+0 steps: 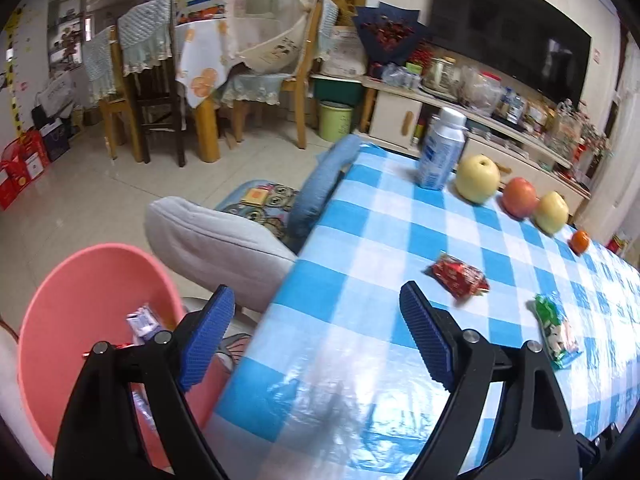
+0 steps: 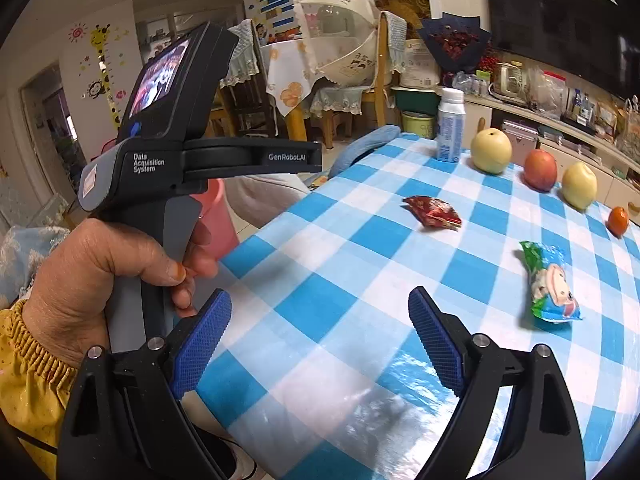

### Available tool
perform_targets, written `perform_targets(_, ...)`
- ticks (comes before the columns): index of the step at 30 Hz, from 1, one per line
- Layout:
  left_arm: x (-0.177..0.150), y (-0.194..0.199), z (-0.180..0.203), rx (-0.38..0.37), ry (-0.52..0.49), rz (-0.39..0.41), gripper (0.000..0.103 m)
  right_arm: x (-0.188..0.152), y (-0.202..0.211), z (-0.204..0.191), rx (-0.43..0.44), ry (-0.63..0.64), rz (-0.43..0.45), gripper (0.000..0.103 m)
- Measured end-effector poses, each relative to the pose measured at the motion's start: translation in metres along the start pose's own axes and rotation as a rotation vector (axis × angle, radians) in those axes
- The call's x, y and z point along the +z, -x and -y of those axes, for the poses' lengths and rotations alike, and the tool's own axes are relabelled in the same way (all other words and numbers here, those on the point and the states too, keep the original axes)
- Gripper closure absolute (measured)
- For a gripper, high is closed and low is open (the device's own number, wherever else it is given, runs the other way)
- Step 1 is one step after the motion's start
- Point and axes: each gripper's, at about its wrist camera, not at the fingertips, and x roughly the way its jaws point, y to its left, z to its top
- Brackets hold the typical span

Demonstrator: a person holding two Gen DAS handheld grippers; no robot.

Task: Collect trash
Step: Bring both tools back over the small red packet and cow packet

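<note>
A red crumpled wrapper [image 1: 459, 274] [image 2: 433, 210] and a green-and-blue snack packet [image 1: 555, 333] [image 2: 552, 282] lie on the blue-checked tablecloth [image 1: 360, 264] [image 2: 320, 304]. A pink bin [image 1: 80, 280] stands on the floor left of the table, with a small packet [image 1: 142, 320] inside. My left gripper [image 1: 318, 316] is open and empty, over the table's left edge beside the bin. My right gripper [image 2: 320, 320] is open and empty above the table's near part. The left gripper's body [image 2: 168, 152], held by a hand, shows in the right wrist view.
A white bottle [image 1: 440, 152] [image 2: 450, 128], a pear [image 1: 478, 178] [image 2: 491, 151], an apple [image 1: 519, 197] [image 2: 540, 169], a yellow fruit [image 1: 552, 212] [image 2: 579, 185] and an orange [image 1: 580, 241] [image 2: 618, 221] line the table's far side. Cushions [image 1: 216, 240] lie left of it.
</note>
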Motion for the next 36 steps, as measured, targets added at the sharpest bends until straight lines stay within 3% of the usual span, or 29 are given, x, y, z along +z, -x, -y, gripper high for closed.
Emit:
perform_targets(22, -0.006, -0.011, 0.077, -0.113, -0.149, -0.007, 0.018, -0.002, 0.047, 0.079, -0.05, -0.125, 0.058, 0.014)
perform_targets(32, -0.005, -0.03, 0.103, -0.153, -0.119, -0.023, 0.018, 0.002, 0.058, 0.136, -0.145, -0.187, 0.058, 0.014)
perform_targets(36, -0.005, -0.041, 0.109, -0.156, -0.097, -0.035, 0.018, -0.001, 0.05, 0.164, -0.209, -0.224, 0.002, 0.014)
